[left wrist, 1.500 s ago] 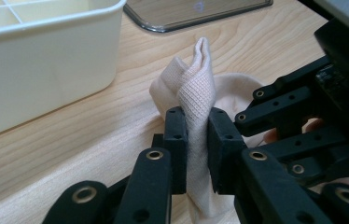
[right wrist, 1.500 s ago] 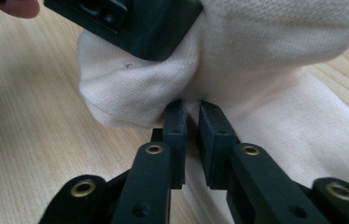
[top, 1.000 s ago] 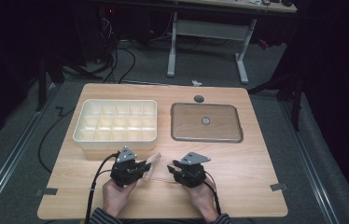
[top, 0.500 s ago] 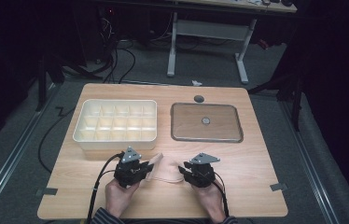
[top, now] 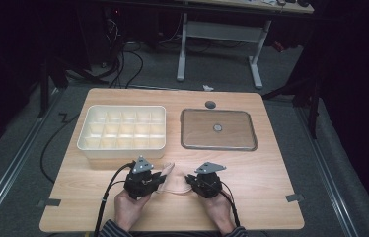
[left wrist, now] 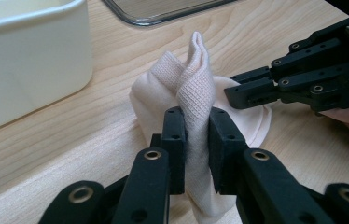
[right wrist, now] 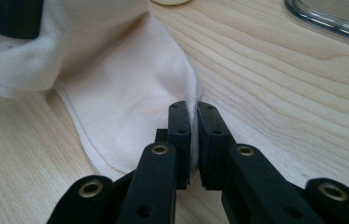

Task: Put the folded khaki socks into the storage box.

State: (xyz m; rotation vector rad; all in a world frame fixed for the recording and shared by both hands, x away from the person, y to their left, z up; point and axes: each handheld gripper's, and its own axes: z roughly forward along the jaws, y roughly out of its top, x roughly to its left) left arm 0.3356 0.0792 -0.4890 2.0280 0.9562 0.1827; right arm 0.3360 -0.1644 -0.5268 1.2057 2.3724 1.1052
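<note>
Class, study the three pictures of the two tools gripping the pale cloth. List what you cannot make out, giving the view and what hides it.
- Cloth: its whole shape; in the high view both tools cover it.
- Left tool: the fold between its pads is hidden in the left gripper view.
- Right tool: how much edge it pinches; the right gripper view hides it.
- Small round thing on the metal tray: too small in the high view.

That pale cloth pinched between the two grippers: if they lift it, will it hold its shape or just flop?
Probably flop: the cloth bunches into soft folds where the left gripper pinches it. It looks thin and knitted, so likely light. The right gripper, whose jaws have just been closing, clamps its edge; the span between should sag.
</note>
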